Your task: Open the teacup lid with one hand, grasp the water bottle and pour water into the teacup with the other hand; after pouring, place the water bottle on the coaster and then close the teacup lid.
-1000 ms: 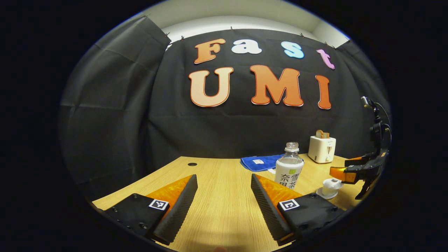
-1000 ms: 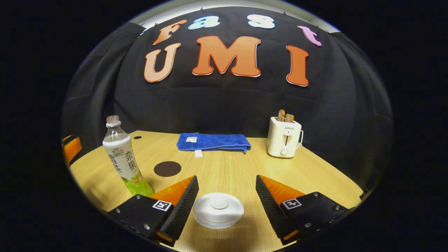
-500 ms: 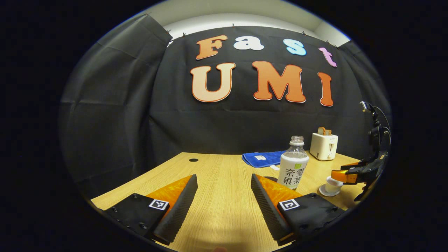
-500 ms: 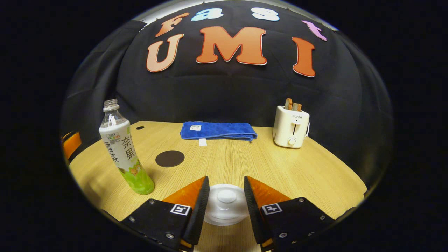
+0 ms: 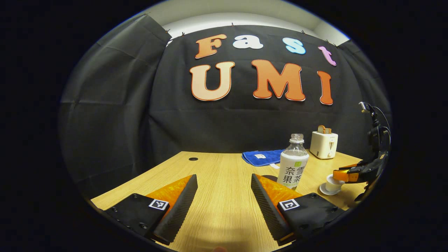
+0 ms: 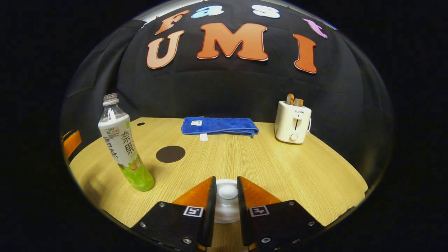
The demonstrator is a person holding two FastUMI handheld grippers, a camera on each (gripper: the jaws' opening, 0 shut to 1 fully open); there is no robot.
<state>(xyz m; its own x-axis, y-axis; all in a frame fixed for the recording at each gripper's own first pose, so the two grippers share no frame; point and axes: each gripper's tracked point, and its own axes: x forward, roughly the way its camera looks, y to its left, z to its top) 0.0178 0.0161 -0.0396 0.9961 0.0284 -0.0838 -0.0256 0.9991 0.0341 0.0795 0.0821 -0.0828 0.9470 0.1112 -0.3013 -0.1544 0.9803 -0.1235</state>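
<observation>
Right gripper (image 6: 226, 196) now pinched on teacup lid (image 6: 227, 191) knob, narrower than before. Left gripper (image 5: 224, 196) unchanged, wide open, empty. Water bottle (image 6: 123, 147) upright on desk (image 6: 280, 168).

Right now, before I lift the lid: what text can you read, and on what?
"SUPOR": printed on the front of the toaster.
Bottle: its label carries large characters, not transcribed here; the small print is too small to read.
Towel: its white tag is too small to read.
</observation>
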